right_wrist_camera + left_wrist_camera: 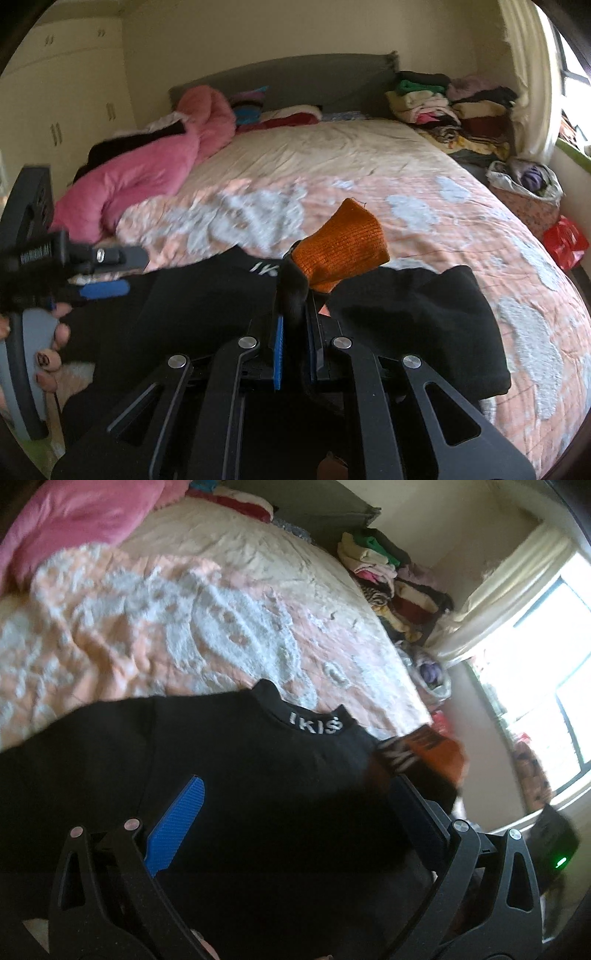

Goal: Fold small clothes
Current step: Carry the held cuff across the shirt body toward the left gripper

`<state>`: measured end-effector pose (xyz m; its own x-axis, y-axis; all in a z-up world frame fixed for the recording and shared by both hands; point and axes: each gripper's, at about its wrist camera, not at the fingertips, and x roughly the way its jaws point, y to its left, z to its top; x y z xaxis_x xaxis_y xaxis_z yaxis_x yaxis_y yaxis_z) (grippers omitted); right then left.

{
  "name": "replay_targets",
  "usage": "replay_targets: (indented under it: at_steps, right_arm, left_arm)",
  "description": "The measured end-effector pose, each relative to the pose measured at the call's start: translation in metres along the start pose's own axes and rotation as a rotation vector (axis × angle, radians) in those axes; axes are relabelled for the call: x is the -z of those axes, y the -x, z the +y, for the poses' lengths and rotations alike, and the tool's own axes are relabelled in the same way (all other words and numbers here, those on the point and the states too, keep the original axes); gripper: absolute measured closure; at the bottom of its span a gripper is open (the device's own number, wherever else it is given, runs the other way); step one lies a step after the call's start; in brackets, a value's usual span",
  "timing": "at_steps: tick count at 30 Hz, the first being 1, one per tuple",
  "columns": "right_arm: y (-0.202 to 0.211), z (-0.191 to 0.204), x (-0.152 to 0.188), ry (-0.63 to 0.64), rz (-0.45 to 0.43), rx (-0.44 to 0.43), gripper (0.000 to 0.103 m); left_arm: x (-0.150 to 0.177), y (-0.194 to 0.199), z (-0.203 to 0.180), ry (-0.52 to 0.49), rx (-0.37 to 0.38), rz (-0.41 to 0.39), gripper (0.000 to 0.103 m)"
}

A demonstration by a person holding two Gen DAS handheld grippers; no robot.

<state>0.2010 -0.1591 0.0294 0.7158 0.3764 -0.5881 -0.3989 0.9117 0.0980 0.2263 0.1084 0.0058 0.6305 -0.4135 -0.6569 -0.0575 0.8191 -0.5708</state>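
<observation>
Black sweater [406,314] fabric is gripped by right tongs [295,325]; left tongs [295,812] are spread open over it, its lower part hidden.

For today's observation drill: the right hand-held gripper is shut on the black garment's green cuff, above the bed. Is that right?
Not quite. The cuff is orange, not green, as the right wrist view shows. The right hand-held gripper is indeed shut on the black garment, above the bed.

Black top [240,775] with orange cuff [341,243] on peach, white-patterned bedspread [424,206]
</observation>
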Motion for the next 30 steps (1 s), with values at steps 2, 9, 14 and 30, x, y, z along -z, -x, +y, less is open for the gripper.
replay_targets:
  at_steps: [2,9,14,30]
  right_arm:
    - [-0.008,0.013,0.004,0.03,0.02,0.0,0.094]
    - [-0.022,0.035,0.013,0.068,0.056,-0.02,0.092]
    - [-0.029,0.043,0.022,0.082,0.082,-0.038,0.089]
    - [-0.002,0.043,0.053,0.09,0.151,-0.152,0.05]
  left_arm:
    - [0.0,-0.001,0.005,0.018,0.02,0.001,0.009]
    - [0.002,-0.011,0.014,0.057,0.048,0.028,0.009]
    - [0.006,-0.022,0.023,0.094,0.091,0.073,0.009]
    - [0.032,-0.044,0.02,0.074,0.125,0.154,0.01]
